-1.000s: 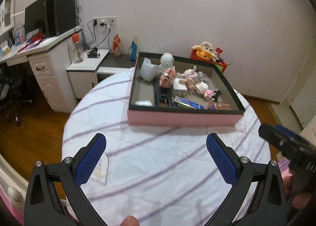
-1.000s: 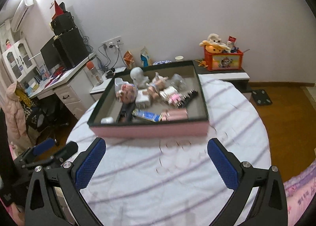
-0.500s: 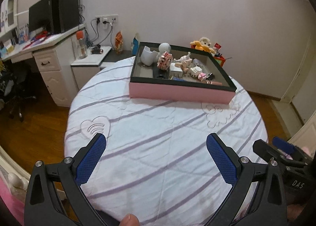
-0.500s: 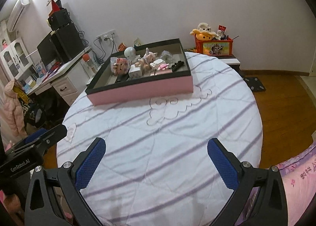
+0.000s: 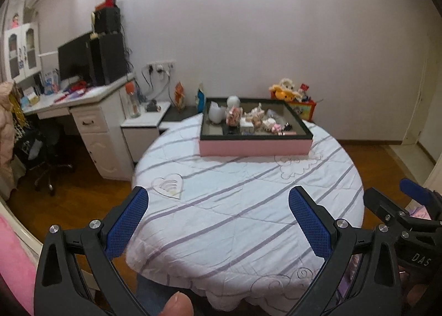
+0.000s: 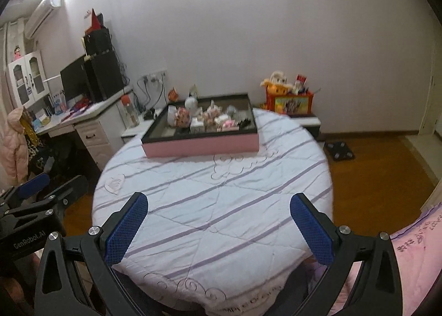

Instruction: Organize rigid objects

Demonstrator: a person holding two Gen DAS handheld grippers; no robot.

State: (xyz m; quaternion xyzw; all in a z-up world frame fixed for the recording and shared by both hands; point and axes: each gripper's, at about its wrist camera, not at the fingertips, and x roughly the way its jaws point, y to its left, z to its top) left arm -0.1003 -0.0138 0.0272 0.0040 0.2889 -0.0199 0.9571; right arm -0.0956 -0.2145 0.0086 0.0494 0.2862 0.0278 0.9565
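A pink box with a dark rim (image 5: 255,148) (image 6: 201,146) sits at the far side of the round table (image 5: 248,205) (image 6: 221,200). It holds several small toys, figurines and a white cup (image 5: 216,112). My left gripper (image 5: 218,200) is open and empty, near the table's front edge, far from the box. My right gripper (image 6: 219,205) is open and empty, also back at the front edge. The right gripper shows at the right of the left wrist view (image 5: 406,205); the left gripper shows at the left of the right wrist view (image 6: 36,191).
A white desk (image 5: 83,111) with a monitor and speakers stands left. A low cabinet (image 5: 143,122) with a bottle stands behind the table. An orange toy box (image 6: 288,101) sits at the back right. A scale (image 6: 338,150) lies on the wooden floor.
Both grippers have pulled back and away from the pink box, which now looks smaller and farther. Both stay open and empty.
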